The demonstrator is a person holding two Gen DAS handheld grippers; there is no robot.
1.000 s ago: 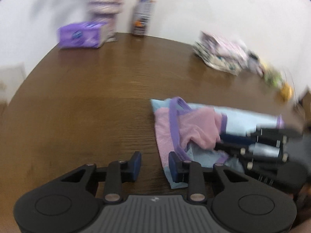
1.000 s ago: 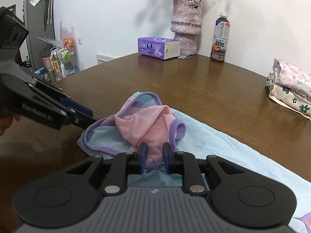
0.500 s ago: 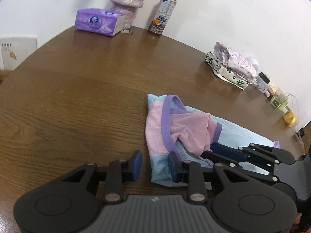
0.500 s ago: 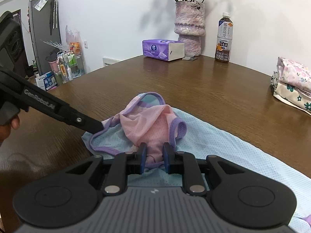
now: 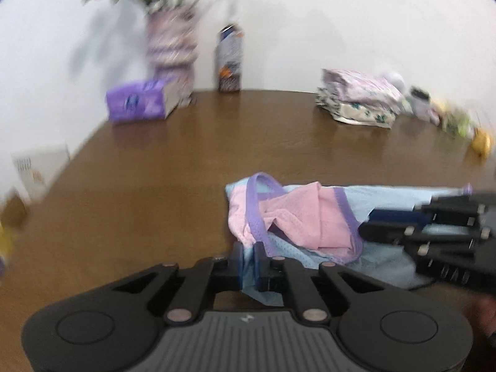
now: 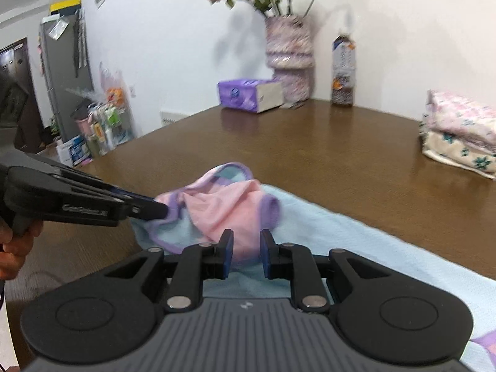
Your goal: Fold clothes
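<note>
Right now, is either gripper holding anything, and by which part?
The left gripper is shut on the pale blue edge of the garment at its near corner. The right gripper is open over the pink fabric and holds nothing.

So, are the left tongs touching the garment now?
Touching. In the left wrist view, the left tongs are closed on the light blue edge of the garment.

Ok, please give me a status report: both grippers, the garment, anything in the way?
Left gripper shut on garment edge. Right gripper open, fabric between its fingers. Garment bunched, not folded. Table around it bare.
</note>
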